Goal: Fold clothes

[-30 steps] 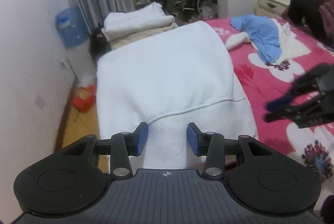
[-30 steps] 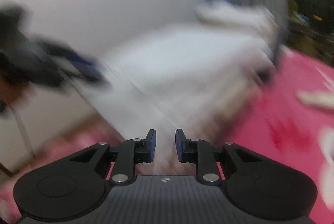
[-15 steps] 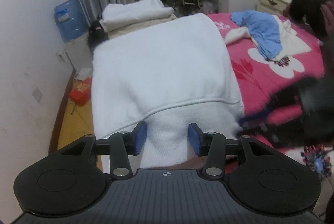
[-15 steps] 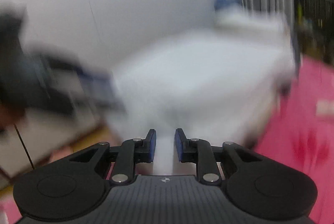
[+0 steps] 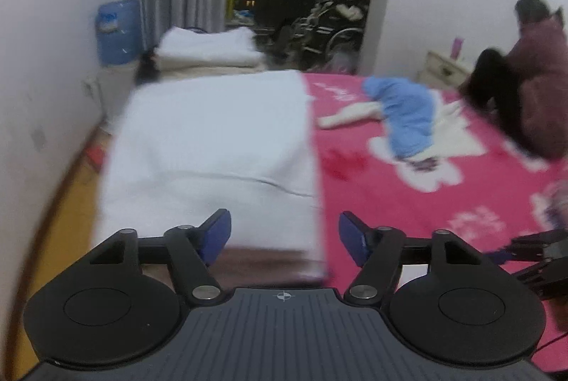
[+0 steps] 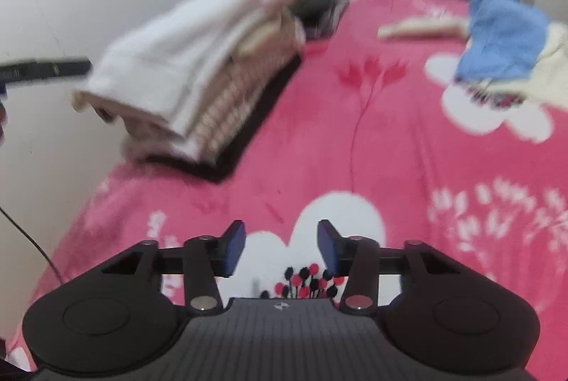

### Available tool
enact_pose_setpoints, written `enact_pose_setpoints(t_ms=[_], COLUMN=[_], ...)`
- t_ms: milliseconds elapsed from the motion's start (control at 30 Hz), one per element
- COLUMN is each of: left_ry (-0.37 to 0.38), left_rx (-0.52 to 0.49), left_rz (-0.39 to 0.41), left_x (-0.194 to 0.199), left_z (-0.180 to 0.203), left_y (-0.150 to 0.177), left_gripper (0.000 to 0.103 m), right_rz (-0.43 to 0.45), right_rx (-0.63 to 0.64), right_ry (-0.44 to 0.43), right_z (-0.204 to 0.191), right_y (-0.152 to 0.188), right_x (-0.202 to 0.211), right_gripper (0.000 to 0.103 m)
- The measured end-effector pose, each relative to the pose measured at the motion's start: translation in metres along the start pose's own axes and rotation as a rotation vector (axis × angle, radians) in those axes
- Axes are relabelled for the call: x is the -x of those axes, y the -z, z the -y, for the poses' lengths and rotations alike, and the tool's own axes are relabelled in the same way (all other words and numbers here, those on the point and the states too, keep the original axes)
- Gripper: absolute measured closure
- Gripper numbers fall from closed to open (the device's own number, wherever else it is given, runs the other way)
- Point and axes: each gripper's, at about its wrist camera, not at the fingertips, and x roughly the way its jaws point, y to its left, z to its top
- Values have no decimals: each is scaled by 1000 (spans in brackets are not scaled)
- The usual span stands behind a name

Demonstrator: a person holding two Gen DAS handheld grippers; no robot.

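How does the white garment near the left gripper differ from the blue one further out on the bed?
The white garment is folded flat into a neat rectangle on a stack at the bed's edge; the blue garment lies crumpled and unfolded mid-bed, on other loose clothes. The white one shows the larger area. Both are free of the grippers.

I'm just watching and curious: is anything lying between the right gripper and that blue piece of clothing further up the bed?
Nothing visible. The right gripper is open over the bare pink bedspread, which runs unbroken to the blue garment. The stack of folded clothes sits well off to the left.
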Motion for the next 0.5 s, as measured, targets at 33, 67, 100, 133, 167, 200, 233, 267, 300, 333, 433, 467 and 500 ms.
enact_pose_setpoints(t_ms=[33,67,100,133,167,200,233,267,300,333,433,467,500], left_ry=[17,33,49,61,67,70,58,46,34,23,1,-4,-11], left_rx=[24,48,71,90,99,106,101,95,89,81,80,86,90], left_rz=[-11,-21,-32,-36,-25,-12,8,28,48,64,91,91,90], left_x=[2,4,6,9,14,19,24,30,35,39,46,48,49], left_z=[9,19,28,35,42,48,54,60,66,71,83,85,87], left_y=[3,7,10,12,13,14,16,17,18,19,23,23,23], left_gripper=[34,31,29,26,22,20,18,12,10,6,2,1,1], right_rz=[21,43,64,86,107,129,150,167,186,205,249,257,261], right_rx=[6,12,17,23,29,35,40,45,45,41,25,17,8], right_ry=[15,30,45,61,76,91,106,121,129,130,138,139,137], right_z=[-4,-8,-13,-17,-21,-25,-30,-34,-37,-40,-45,-46,-46], right_y=[-1,-2,-2,-3,-4,-5,-6,-5,-4,-3,-3,-3,-3], right_x=[10,19,29,38,48,58,67,75,83,89,102,104,105], right_gripper=[39,37,36,31,24,18,15,7,4,1,1,0,0])
